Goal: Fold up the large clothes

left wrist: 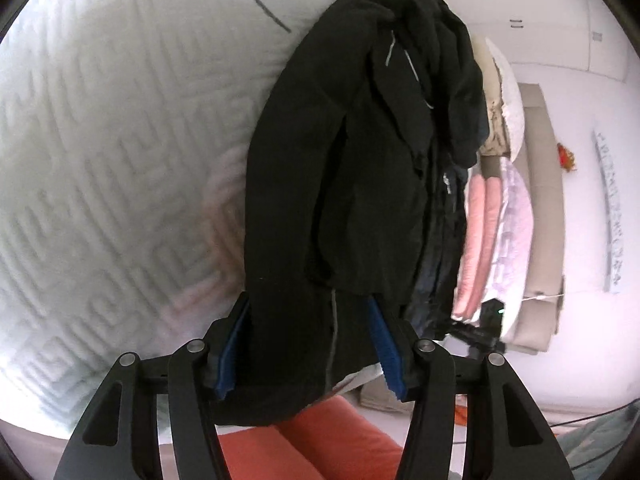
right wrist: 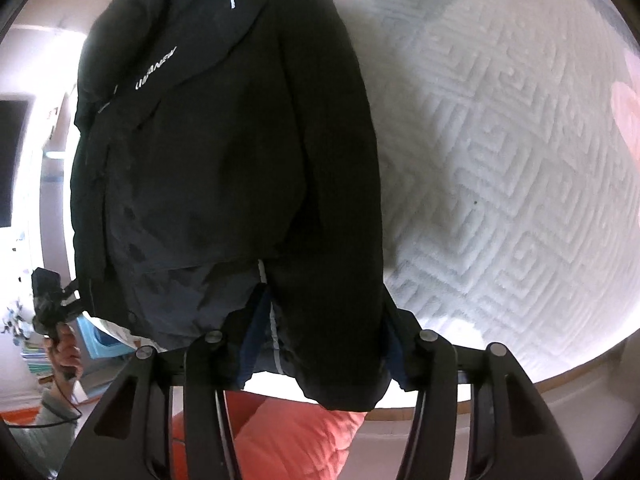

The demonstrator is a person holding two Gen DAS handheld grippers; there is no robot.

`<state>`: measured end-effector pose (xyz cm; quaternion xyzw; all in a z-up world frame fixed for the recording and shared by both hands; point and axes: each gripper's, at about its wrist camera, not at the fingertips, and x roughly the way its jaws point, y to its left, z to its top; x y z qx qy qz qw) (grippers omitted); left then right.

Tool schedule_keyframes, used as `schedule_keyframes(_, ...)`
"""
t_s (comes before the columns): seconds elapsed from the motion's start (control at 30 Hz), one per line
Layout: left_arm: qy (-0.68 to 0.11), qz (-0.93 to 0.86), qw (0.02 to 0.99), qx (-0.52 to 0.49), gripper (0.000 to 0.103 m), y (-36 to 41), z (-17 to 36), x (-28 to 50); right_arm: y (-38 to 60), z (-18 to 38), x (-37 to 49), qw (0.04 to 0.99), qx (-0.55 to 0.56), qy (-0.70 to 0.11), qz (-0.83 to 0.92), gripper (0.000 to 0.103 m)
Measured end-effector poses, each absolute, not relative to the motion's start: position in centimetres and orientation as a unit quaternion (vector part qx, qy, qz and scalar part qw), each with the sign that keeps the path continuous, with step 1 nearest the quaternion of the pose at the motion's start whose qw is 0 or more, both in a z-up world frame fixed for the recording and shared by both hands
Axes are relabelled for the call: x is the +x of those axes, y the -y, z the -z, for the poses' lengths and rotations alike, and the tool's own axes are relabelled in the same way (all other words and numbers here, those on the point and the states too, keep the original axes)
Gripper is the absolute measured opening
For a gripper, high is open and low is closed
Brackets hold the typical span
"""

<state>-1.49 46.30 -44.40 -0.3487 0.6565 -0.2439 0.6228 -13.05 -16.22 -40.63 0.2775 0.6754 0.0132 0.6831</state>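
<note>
- Both tongs pinch fabric: your left gripper (left wrist: 310,344) and right gripper (right wrist: 324,336) each clamp the jacket (left wrist: 352,168) hem.
- Jacket runs from 6 toward 12 o'clock across the bed (left wrist: 100,140).
- Expect soft, bulky, slightly slippery cloth; layers likely shift.
- Grip at hem corners or seams, not loose folds.

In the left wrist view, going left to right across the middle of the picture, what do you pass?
Quilted bedcover → black jacket hanging from the left gripper → pink folded bedding → beige headboard → white wall.
</note>
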Motion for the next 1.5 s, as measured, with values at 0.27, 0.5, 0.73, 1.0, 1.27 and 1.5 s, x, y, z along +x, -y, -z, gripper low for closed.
schedule_keyframes(0.27,-0.666,0.233,0.634,-0.316,0.021,-43.3,43.0,-1.2,14.9,40.0,-12.3,0.693,0.257,-0.674,0.006,0.029)
schedule_keyframes(0.5,-0.617,0.257,0.675,-0.313,0.014,-43.0,35.1,2.7,18.1,33.3,-10.1,0.719,0.312,-0.621,-0.003,0.015)
schedule_keyframes(0.73,-0.532,0.281,0.736,-0.311,0.014,-41.5,26.9,12.8,23.6,25.1,1.1,0.769,0.343,-0.537,-0.045,0.015)
schedule_keyframes(1.0,-0.468,0.250,0.790,-0.308,0.016,-37.2,25.8,30.1,26.5,24.2,20.1,0.801,0.338,-0.491,-0.058,0.016)
schedule_keyframes(1.27,-0.560,0.149,0.741,-0.338,0.026,-33.7,38.0,38.2,27.5,37.5,30.0,0.712,0.414,-0.566,-0.031,0.031)
schedule_keyframes(1.5,-0.569,0.166,0.709,-0.381,0.030,-35.3,38.8,38.1,28.2,40.0,30.3,0.698,0.435,-0.566,-0.062,0.030)
